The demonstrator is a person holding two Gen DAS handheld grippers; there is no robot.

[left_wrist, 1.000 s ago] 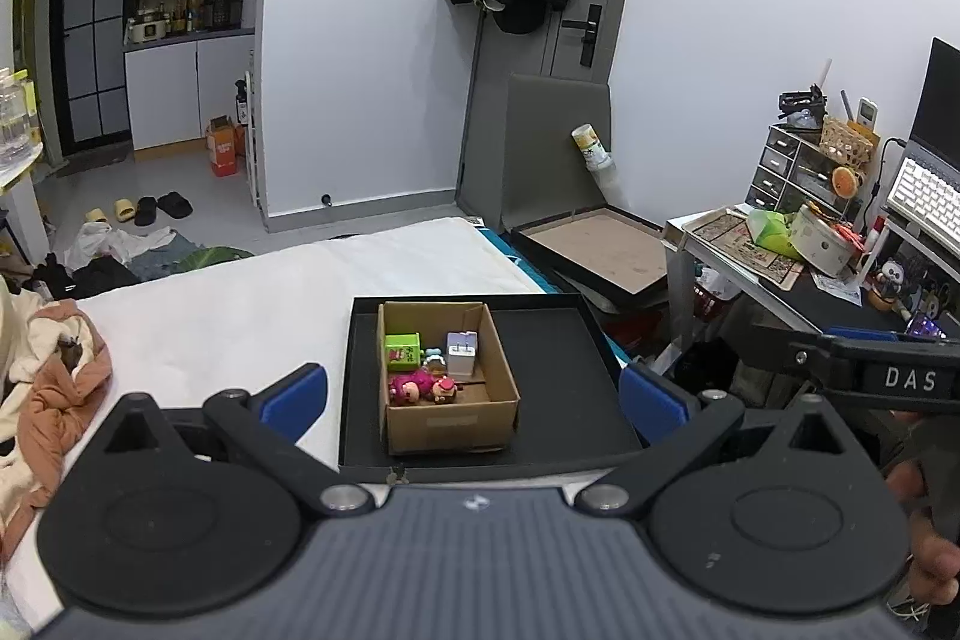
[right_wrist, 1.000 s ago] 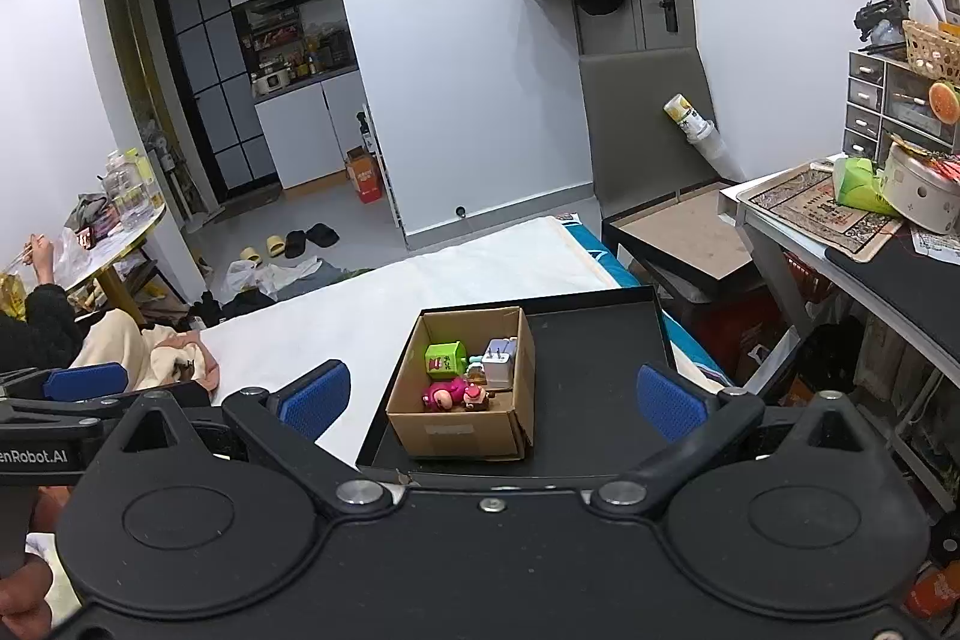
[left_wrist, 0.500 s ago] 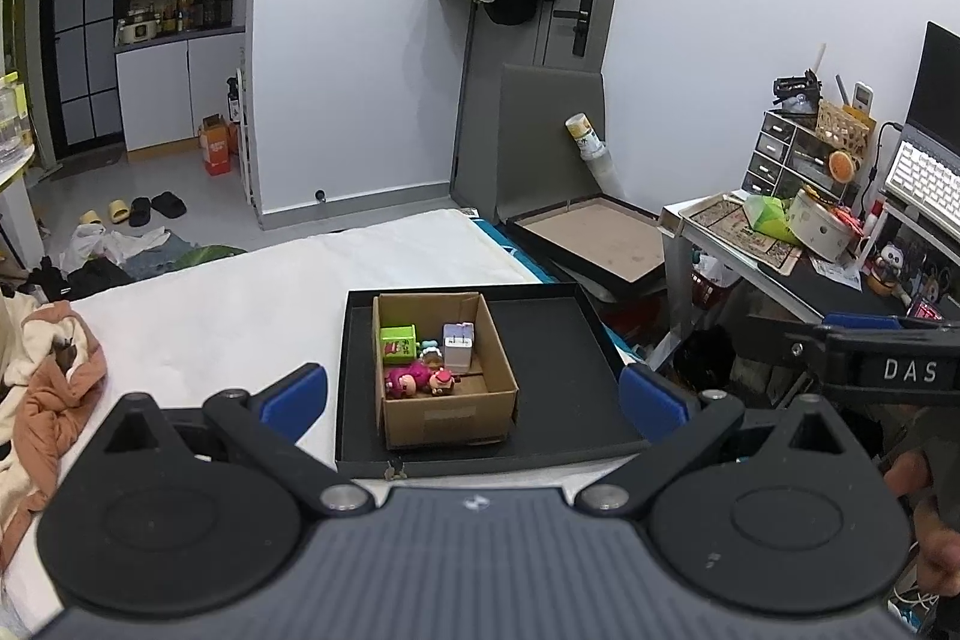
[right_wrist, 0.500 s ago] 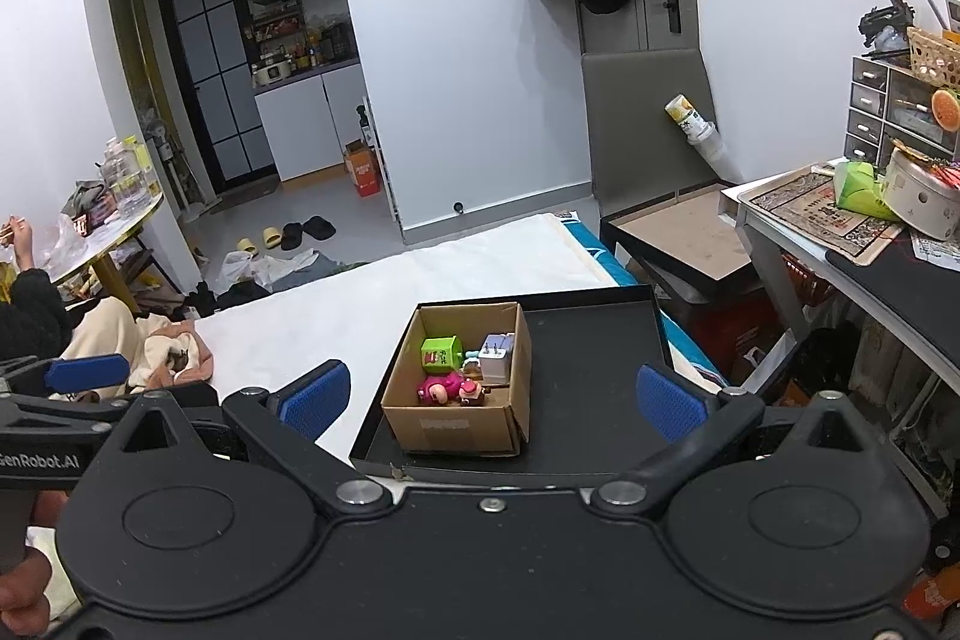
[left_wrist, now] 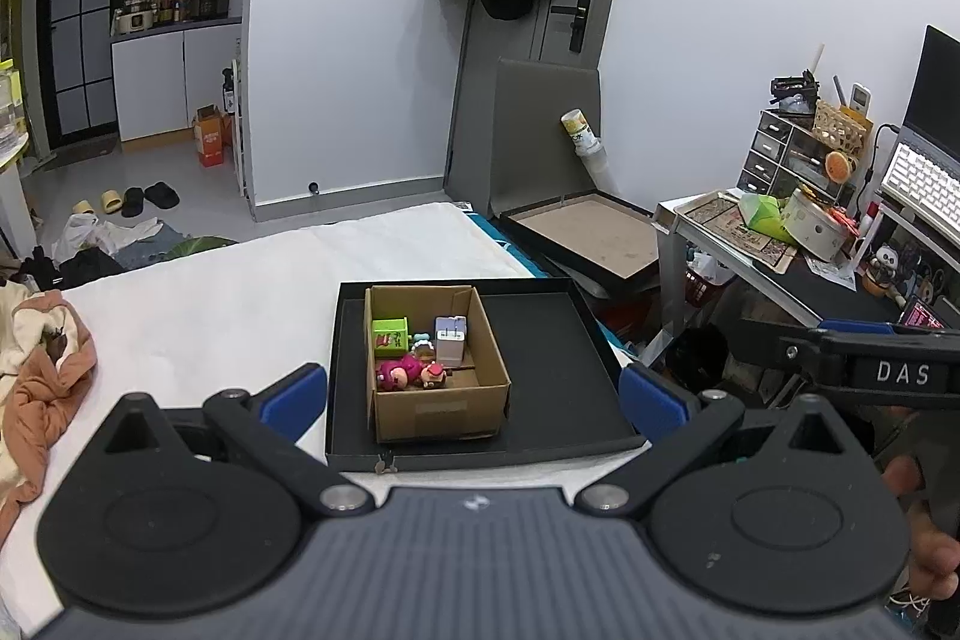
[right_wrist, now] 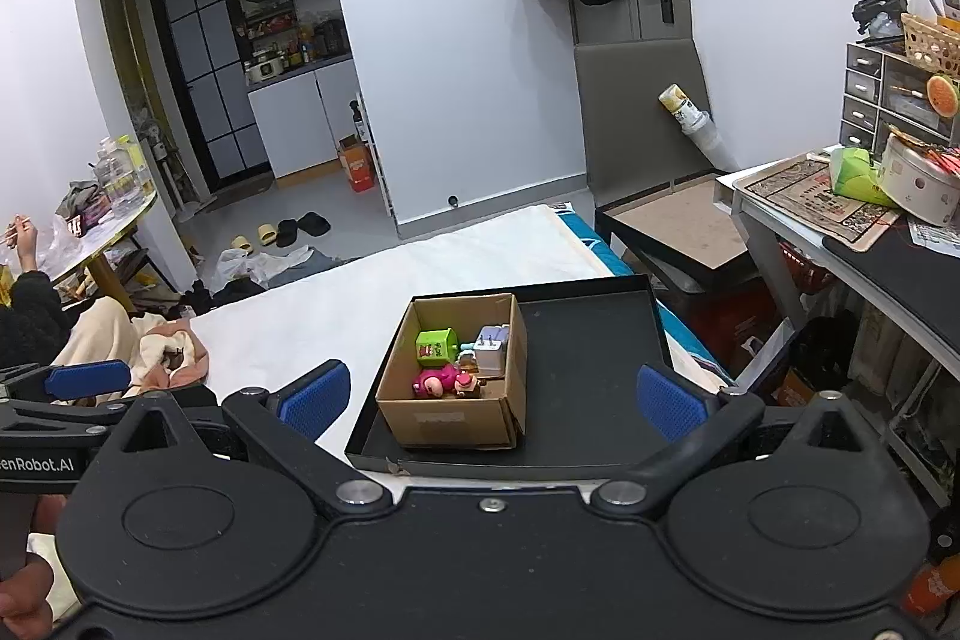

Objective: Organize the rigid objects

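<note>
Both tongs, left (left_wrist: 474,394) and right (right_wrist: 492,400), are being held spread wide and empty, well back from the box (left_wrist: 441,412). Toys (left_wrist: 411,373) are being kept together inside it; the box is sitting in a black tray (left_wrist: 564,382) on the bed (left_wrist: 210,304), likely for containment.

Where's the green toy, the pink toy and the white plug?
green toy (left_wrist: 390,332), left wrist view, its top face
pink toy (left_wrist: 399,373), left wrist view, its body
white plug (right_wrist: 493,347), right wrist view, its pronged face
</note>
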